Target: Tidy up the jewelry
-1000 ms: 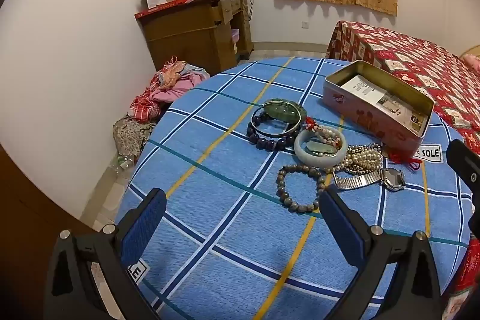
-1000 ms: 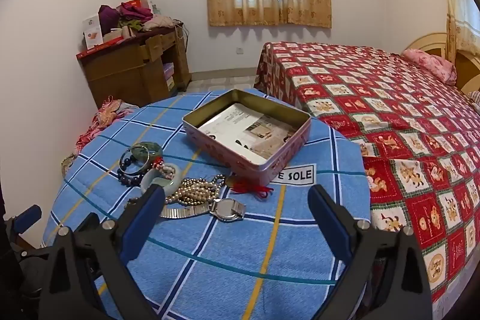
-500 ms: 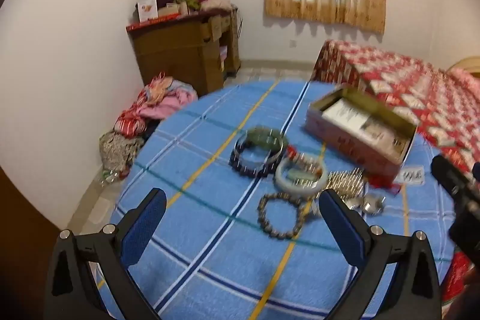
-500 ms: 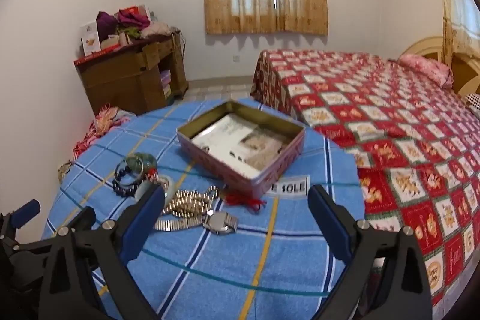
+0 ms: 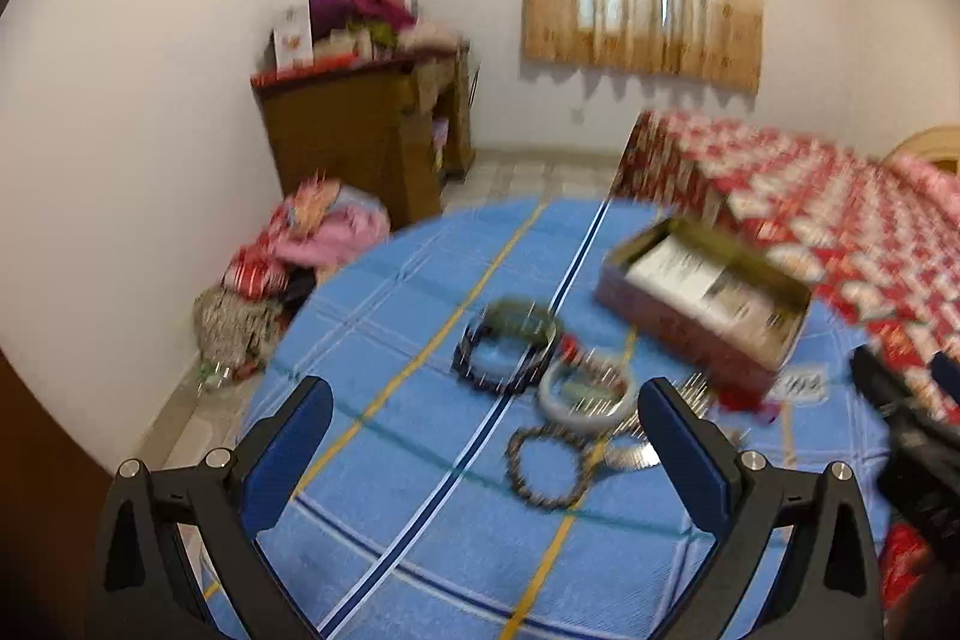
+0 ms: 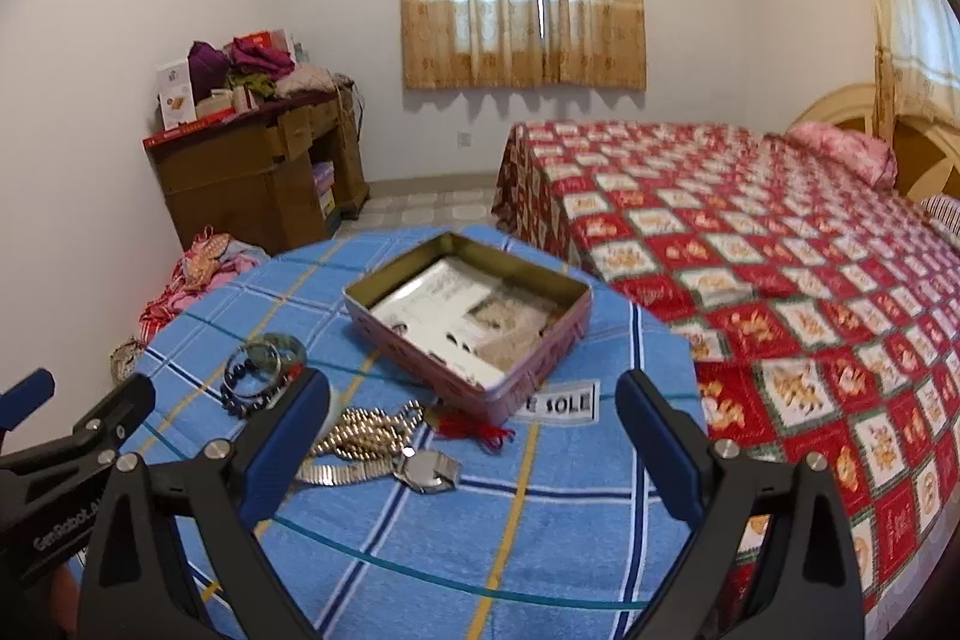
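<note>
The left gripper [image 5: 483, 421] hovers spread wide and empty over the round table under a blue plaid cloth [image 5: 384, 538], its blue pads [image 5: 288, 448] framing the jewelry. The right gripper [image 6: 474, 430] is likewise spread and empty, above the same table. The jewelry lies in a cluster on the cloth: a brown beaded bracelet [image 5: 549, 469] nearest the left gripper, a pale jade bangle [image 5: 585, 394], a dark beaded bracelet [image 5: 501, 361] with a green bangle [image 5: 522, 319] overlapping it. The left view is motion-blurred. The sharper right view adds a heap of pearl strands [image 6: 369, 430] and a silver metal-band wristwatch [image 6: 420, 469] just beside it. Behind the cluster sits an open pink rectangular tin [image 6: 540, 349] holding printed paper sheets [image 6: 438, 310]. A bed with a red patterned quilt [image 6: 780, 280] stands beyond.
</note>
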`<state>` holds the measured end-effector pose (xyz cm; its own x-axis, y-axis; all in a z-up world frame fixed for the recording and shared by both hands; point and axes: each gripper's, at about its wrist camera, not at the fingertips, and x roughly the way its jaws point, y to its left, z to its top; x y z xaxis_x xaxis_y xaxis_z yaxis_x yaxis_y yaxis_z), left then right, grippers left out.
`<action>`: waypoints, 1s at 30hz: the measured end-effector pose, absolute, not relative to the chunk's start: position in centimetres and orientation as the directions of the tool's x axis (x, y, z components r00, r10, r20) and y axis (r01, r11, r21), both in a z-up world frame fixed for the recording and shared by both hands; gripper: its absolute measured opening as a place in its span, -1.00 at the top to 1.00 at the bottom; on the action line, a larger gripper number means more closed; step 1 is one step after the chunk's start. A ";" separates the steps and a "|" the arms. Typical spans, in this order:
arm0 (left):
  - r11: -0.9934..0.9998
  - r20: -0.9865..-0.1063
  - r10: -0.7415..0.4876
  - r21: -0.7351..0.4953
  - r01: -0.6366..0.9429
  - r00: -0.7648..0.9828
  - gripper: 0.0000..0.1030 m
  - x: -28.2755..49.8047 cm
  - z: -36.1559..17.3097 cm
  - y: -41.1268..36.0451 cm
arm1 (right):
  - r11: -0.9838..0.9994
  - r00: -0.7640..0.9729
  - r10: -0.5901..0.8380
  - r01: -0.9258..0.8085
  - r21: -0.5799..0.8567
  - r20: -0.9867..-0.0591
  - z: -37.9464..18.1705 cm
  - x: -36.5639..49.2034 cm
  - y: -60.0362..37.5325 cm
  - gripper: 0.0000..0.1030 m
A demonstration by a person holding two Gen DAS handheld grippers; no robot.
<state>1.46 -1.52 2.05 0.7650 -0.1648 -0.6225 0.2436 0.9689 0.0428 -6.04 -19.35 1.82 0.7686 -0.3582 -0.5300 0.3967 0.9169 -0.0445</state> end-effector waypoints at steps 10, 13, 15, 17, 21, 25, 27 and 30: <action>0.977 -0.694 -0.148 0.007 0.212 0.705 -0.97 4.3 -4.6 0.6 | 0.944 0.591 -0.127 0.320 0.087 -0.796 -4.8 -2.9 -25.1 -0.13; 0.974 -0.706 -0.167 -0.010 0.226 0.689 -0.97 5.0 -4.9 0.1 | 0.960 0.565 -0.083 0.267 0.087 -0.821 -6.1 -1.3 -24.5 -0.13; 0.973 -0.719 -0.172 -0.017 0.230 0.674 -0.97 5.3 -5.1 -0.2 | 0.973 0.539 -0.073 0.223 0.059 -0.839 -6.8 -0.4 -24.0 -0.13; 0.971 -0.730 -0.180 -0.024 0.238 0.660 -0.97 5.7 -5.7 -0.2 | 0.981 0.513 -0.048 0.187 0.057 -0.857 -7.4 0.3 -23.7 -0.07; 0.965 -0.744 -0.214 -0.060 0.257 0.633 -0.97 5.9 -6.3 -0.3 | 0.988 0.507 -0.025 0.144 0.056 -0.862 -8.3 1.4 -23.3 0.03; 0.963 -0.744 -0.217 -0.055 0.266 0.632 -0.97 5.9 -6.5 -0.4 | 0.995 0.500 -0.003 0.088 0.047 -0.866 -8.4 2.2 -22.4 0.08; 0.963 -0.745 -0.213 -0.051 0.264 0.632 -0.97 6.0 -6.7 -0.4 | 0.998 0.510 -0.011 0.065 0.025 -0.860 -8.6 2.6 -22.0 0.06; 0.964 -0.757 -0.209 -0.051 0.262 0.619 -0.97 6.2 -7.2 -0.4 | 0.998 0.528 0.022 0.042 0.052 -0.849 -8.7 2.6 -21.6 0.01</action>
<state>6.20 -0.44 -7.19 0.6195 -0.2087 -0.7568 0.2620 0.9637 -0.0513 2.64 -21.57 -8.71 0.5282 0.0219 -0.8488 0.0418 0.9978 0.0518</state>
